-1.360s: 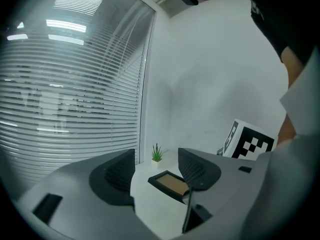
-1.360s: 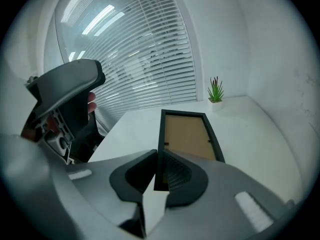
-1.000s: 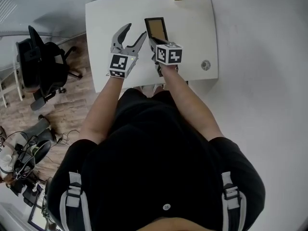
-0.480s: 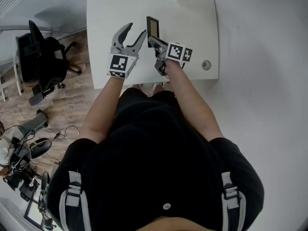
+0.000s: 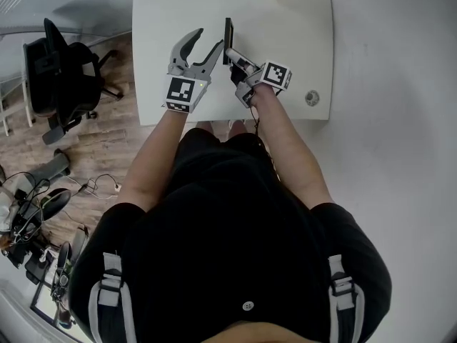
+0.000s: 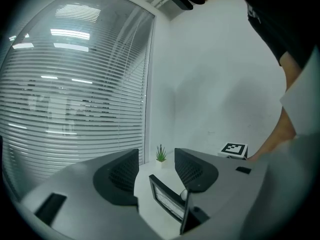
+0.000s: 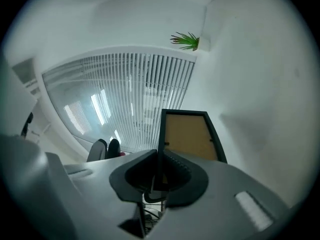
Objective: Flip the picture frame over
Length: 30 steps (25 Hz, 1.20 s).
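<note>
Two tools and one frame are sharing the middle of the counter [image 5: 300,41].

Hazard 1: the right tool [image 7: 159,171] is clenching only a thin strip at the near end of the frame [image 7: 190,134]. With so little rim between the pads, the frame is probably free to pivot. A slip would be dropping it flat with a slap, possibly glass side down.

Hazard 2: the left tool [image 5: 206,43] is hanging released, its jaws having just been closing a little with nothing between them. It is sitting on the side toward which the glass is facing. A frame tipping that way would be striking its right jaw, or getting nudged back onto the side it is meant to leave.

Hazard 3: a lower corner catching the counter would be twisting the frame out of the grip.

Location: the frame is standing on edge, seen edge-on from the head view. It is running away from the right tool along the line of its jaws. Its brown back is facing right, and it is standing just beside the left tool. Whether its lower edge is touching the counter I cannot tell.
</note>
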Tool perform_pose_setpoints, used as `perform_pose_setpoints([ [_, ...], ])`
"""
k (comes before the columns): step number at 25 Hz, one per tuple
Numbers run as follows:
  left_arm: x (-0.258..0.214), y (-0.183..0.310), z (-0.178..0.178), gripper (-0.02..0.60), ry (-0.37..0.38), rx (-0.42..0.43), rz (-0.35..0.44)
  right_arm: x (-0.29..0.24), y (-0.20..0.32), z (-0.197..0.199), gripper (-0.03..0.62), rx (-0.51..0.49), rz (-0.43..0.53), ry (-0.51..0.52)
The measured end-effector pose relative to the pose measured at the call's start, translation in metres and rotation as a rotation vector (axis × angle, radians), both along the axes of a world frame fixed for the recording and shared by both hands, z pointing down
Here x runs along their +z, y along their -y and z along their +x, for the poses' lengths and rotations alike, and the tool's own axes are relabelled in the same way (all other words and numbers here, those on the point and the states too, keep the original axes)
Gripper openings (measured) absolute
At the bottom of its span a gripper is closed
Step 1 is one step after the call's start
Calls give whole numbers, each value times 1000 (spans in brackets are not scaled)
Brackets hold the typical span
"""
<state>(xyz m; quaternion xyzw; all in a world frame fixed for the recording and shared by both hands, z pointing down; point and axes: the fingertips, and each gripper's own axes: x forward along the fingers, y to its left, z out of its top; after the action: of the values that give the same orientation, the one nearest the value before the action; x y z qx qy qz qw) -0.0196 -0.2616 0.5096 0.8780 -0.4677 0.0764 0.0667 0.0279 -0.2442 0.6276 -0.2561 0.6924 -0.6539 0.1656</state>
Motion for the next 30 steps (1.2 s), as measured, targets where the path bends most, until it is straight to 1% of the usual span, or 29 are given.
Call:
perform_pose_setpoints([
  [2, 3, -1, 0, 227, 3, -3, -5, 7, 0, 2, 51, 6, -18, 47],
  [5, 7, -1, -1, 227, 10, -7, -13, 16, -1, -1, 51, -10, -45, 90],
  [7, 11, 0, -3, 227, 12, -9, -20, 22, -2, -3, 51, -19, -57, 103],
  [10, 16, 1, -3, 227, 14, -11, -29, 26, -3, -2, 51, -24, -51, 112],
  [19, 19, 5, 5, 227, 24, 7, -31, 38, -1, 17, 51, -7, -61, 70],
  [22, 18, 6, 7, 227, 23, 11, -31, 37, 1, 22, 51, -4, -57, 83],
  [30, 15, 7, 15, 227, 28, 21, -30, 36, 4, 47, 54, 32, -63, 76],
])
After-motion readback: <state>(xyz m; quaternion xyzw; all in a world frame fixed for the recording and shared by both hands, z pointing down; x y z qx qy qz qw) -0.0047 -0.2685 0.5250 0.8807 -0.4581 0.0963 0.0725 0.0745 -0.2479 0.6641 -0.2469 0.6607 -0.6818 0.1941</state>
